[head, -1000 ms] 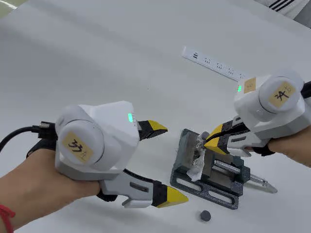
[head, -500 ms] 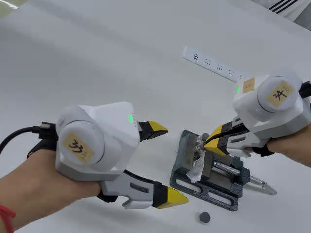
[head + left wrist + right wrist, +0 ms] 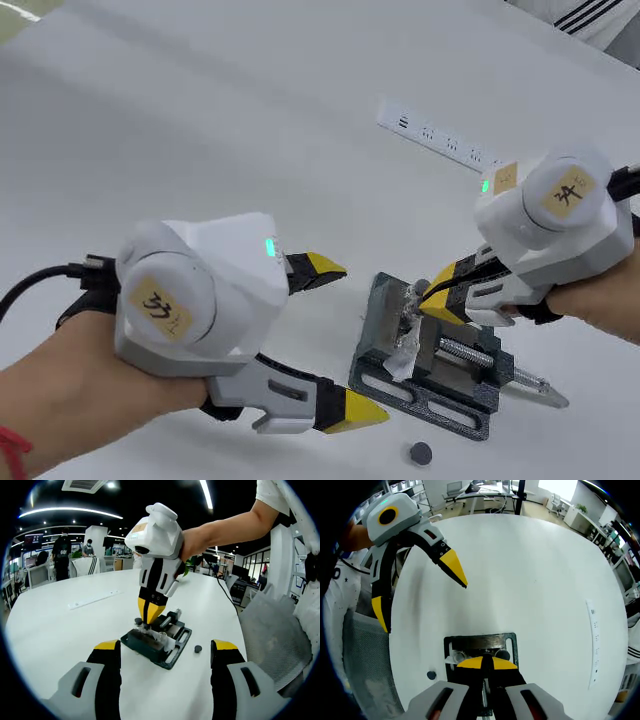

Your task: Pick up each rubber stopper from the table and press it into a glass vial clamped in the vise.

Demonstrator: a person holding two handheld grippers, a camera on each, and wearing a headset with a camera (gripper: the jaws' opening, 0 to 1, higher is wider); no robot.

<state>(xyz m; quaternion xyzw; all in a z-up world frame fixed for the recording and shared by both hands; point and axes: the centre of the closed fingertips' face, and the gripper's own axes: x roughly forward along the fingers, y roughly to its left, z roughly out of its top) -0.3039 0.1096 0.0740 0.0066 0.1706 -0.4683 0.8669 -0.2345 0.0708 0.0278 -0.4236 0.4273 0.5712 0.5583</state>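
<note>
Right gripper, jaws pinched together, rests on the vial in the vise, where skewed force could crack the glass; left gripper gapes empty.

Left gripper, L of vise: white moulded shell, round end cap w/ tan handwritten sticker, green LED, blk jaws w/ yellow tips. Blk cable at rear. Red wristband on that arm.
Right gripper, over vise: same white shell, 2 tan labels, green lamp, blk/yellow jaws. White short sleeve on its arm.
</note>
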